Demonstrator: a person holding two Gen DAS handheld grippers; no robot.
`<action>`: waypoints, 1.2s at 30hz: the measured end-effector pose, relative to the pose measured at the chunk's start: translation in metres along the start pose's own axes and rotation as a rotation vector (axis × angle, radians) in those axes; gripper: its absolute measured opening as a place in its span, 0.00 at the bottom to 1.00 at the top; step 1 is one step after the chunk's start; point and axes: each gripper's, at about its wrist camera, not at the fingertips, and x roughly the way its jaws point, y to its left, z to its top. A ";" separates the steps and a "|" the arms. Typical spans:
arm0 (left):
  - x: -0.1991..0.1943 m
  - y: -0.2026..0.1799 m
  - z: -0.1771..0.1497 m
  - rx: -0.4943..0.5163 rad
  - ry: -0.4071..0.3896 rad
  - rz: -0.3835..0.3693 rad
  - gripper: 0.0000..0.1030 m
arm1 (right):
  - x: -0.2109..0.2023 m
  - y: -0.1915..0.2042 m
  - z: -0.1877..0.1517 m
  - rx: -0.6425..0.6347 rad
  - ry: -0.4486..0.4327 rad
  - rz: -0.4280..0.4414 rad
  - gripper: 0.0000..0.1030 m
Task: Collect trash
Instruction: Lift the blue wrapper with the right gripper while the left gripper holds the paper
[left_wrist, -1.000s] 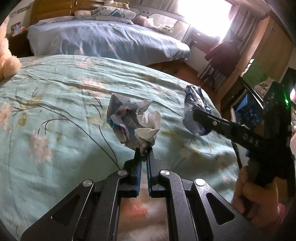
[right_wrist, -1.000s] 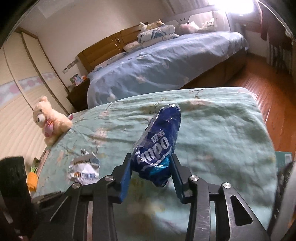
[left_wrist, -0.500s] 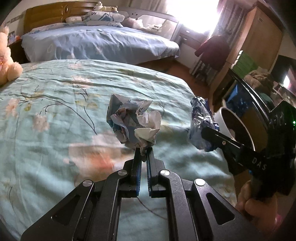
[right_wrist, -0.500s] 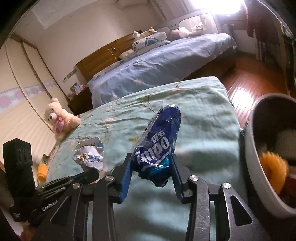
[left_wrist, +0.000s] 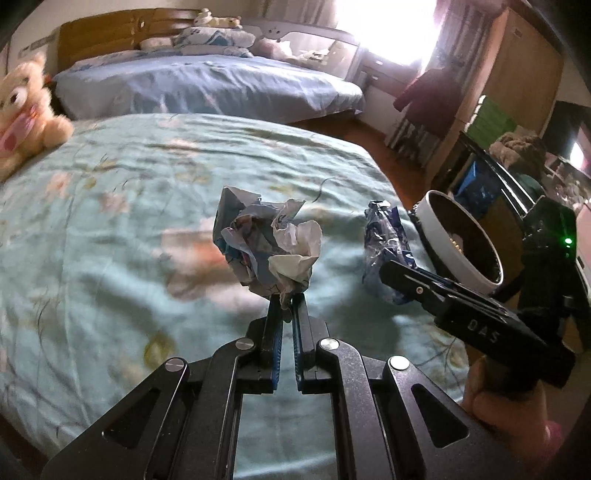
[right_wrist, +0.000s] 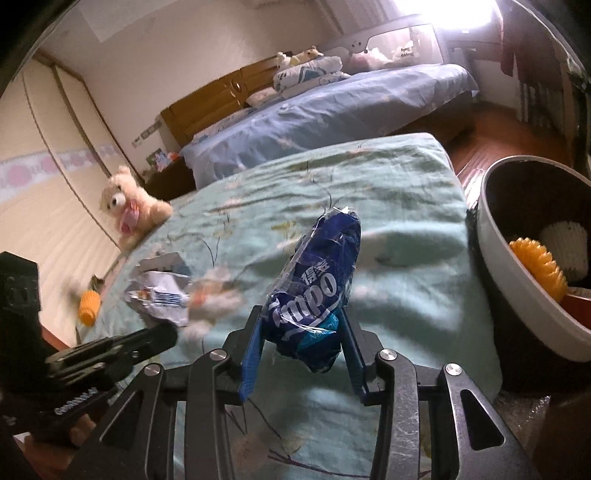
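the blue wrapper (right_wrist: 317, 280) is held upright between the just-widened jaws of the right gripper (right_wrist: 303, 354), nearer the bin (right_wrist: 491, 266) at its right; crumpled paper (left_wrist: 269, 247) is pinched by the left gripper (left_wrist: 286, 314).

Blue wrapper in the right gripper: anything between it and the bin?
Nothing stands between. In the right wrist view only bare green bedspread lies under the gap between the blue wrapper and the white-rimmed bin.
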 end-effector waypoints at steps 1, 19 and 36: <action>0.000 0.004 -0.003 -0.009 0.001 0.002 0.04 | 0.003 0.001 -0.001 -0.001 0.010 -0.004 0.44; 0.038 0.027 0.009 -0.039 0.042 -0.069 0.04 | 0.015 0.005 -0.001 0.013 -0.025 -0.136 0.47; 0.027 -0.007 0.012 0.062 0.024 -0.025 0.04 | -0.020 0.010 -0.002 -0.009 -0.084 -0.077 0.44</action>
